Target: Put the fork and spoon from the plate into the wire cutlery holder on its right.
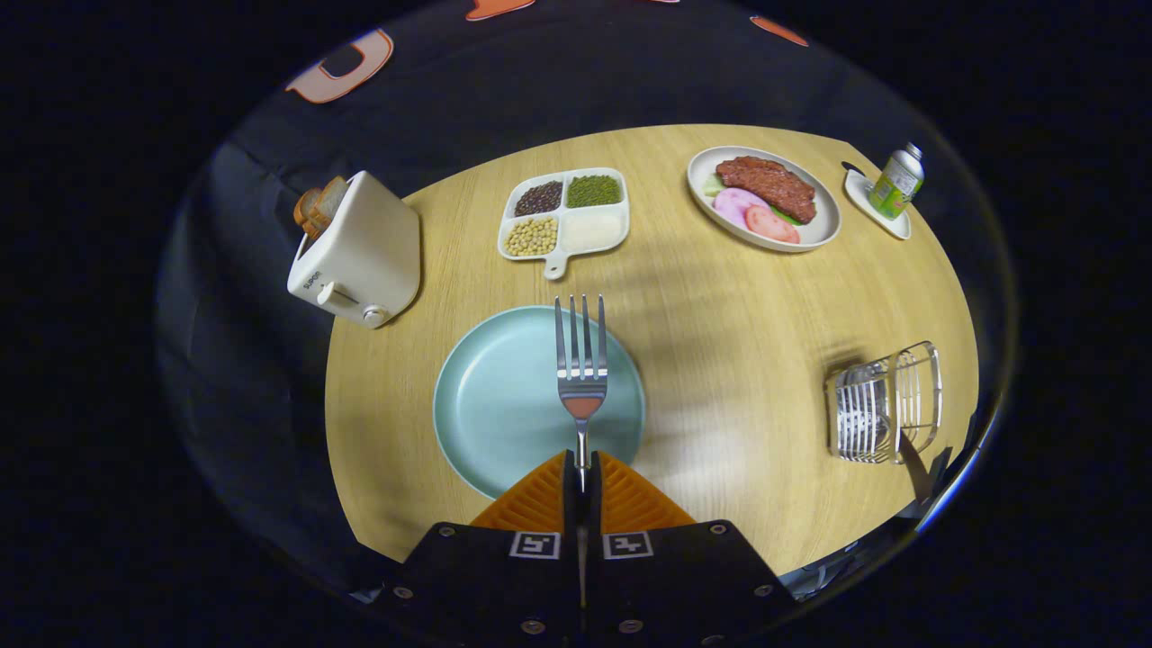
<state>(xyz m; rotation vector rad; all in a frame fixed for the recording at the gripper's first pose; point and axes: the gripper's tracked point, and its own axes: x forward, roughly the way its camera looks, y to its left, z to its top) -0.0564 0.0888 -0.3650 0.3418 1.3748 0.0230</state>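
My gripper (581, 470) is shut on the handle of a metal fork (581, 360), whose tines point straight ahead. The fork is held above a light blue plate (504, 396) lying just ahead of my orange fingers (540, 499). No spoon lies on the visible part of the plate. The wire cutlery holder (886, 402) stands on the wooden table to the right of the plate, near the table's right edge; a metal piece seems to stand inside it.
A white toaster (360, 252) with bread stands beyond the plate to the left. A divided tray of beans and grains (565, 216) sits straight beyond the plate. Farther right are a plate of meat and slices (765, 196) and a green can (898, 183) on a small dish.
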